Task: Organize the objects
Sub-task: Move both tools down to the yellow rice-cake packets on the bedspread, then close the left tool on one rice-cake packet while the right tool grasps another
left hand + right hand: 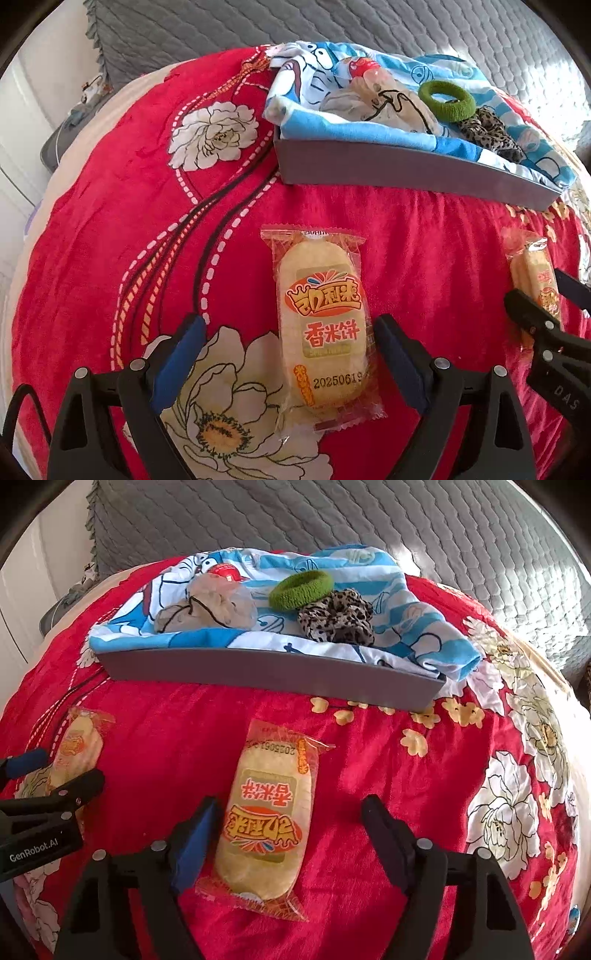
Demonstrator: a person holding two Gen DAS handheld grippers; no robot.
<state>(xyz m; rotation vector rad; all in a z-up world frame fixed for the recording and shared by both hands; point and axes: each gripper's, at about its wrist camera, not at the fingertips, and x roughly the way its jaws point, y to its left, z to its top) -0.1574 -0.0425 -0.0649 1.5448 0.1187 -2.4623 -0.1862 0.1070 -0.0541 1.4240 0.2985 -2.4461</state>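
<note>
Both grippers gaping, nothing gripped yet: L gripper (290,334) straddles its rice cracker pack (320,332), R gripper (291,814) likewise w/ second pack (266,823) nearer the blue pad; centre, drop lower, pinch narrow sides gently, then lift twd grey tray (280,674) ahead.

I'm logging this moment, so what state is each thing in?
Left gripper: open, astride the left cracker pack.
Left cracker pack: sealed, flat on the blanket.
Right gripper: open, around the right cracker pack.
Right cracker pack: sealed, flat.
Grey tray: cloth-lined.
Green hair tie: in tray.
</note>
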